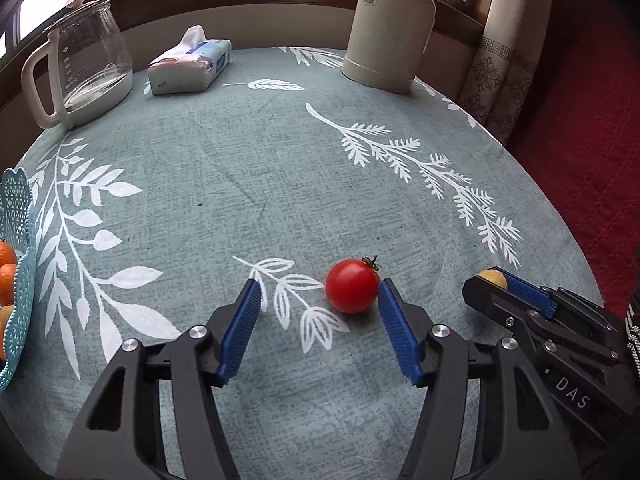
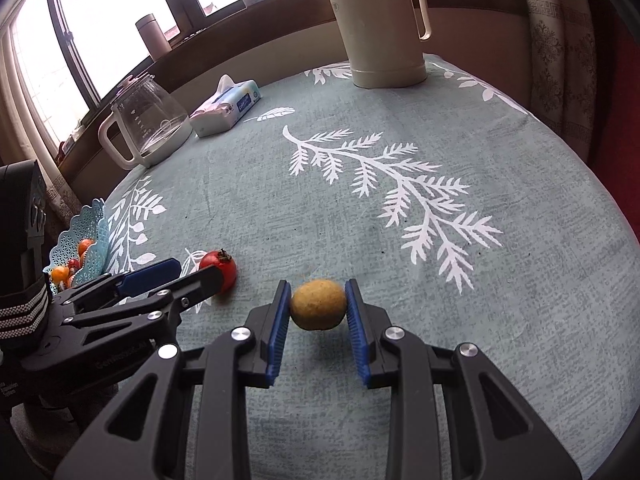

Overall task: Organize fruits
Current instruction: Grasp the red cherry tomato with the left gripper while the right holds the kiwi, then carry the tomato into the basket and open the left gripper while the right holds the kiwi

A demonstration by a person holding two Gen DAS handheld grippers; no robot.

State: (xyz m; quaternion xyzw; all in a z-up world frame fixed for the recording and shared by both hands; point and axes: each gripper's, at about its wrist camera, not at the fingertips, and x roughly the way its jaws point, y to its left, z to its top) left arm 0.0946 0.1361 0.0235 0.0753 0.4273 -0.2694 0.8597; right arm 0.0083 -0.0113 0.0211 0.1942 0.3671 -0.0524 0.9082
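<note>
Left tongs [image 1: 318, 294] spread round the tomato [image 1: 352, 286], right tongs [image 2: 317, 301] pinching a yellow fruit [image 2: 318, 304]. Tomato looks smooth, soft: squeeze its middle gently.

Left of the left tongs, the basket [image 1: 18, 280] is cut by the picture's edge, its oranges [image 1: 7, 276] half hidden. The yellow fruit [image 1: 493, 278] barely peeks from the right tongs [image 1: 490, 292]. Ahead, the flask's [image 2: 380, 28] top is cropped.
</note>
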